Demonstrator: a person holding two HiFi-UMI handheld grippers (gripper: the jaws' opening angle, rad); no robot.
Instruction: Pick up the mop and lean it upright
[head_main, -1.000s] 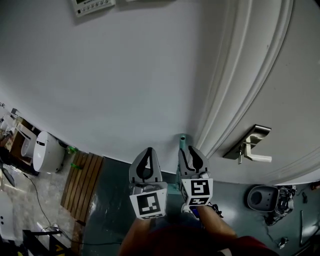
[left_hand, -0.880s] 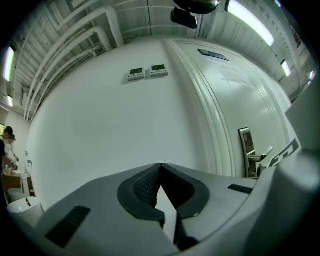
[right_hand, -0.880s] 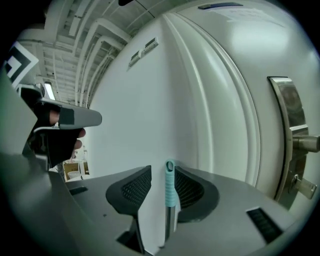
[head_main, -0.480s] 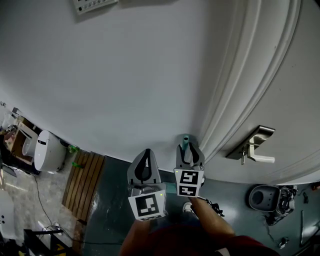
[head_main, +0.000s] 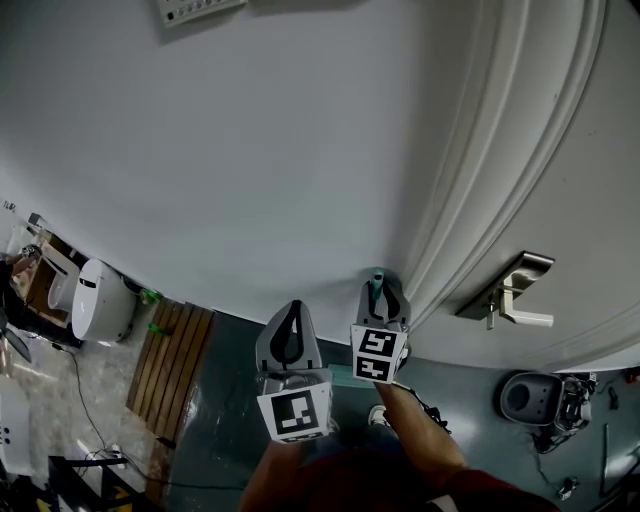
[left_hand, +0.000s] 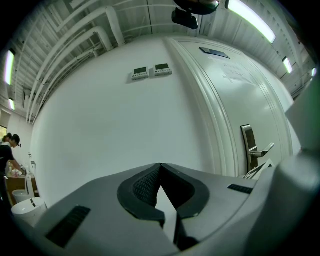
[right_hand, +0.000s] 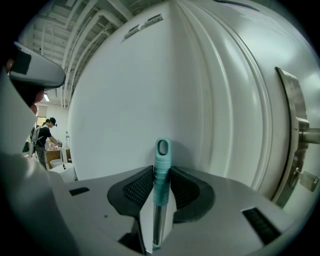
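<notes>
The mop shows only as its handle, a metal pole with a teal end cap (head_main: 376, 282) standing upright near the wall beside the door frame. My right gripper (head_main: 384, 298) has that handle (right_hand: 161, 167) between its pads. Its jaws have just been closing, and both pads now press on the teal grip, so the right gripper (right_hand: 161, 175) is shut on it. The mop head is hidden below. My left gripper (head_main: 290, 318) hangs just left of it, away from the handle, and the left gripper (left_hand: 159, 166) is shut with its tips meeting on nothing.
A white door with a metal lever handle (head_main: 512, 291) is right of the mop. On the floor lie a wooden slatted board (head_main: 172, 365), a white round appliance (head_main: 98, 300) and a grey device (head_main: 524, 396). A person (right_hand: 44, 138) stands far off at the left.
My right gripper has slid lower along the mop handle and tipped slightly downward, with its marker cube now closer to the wall. The left gripper has stayed put.
</notes>
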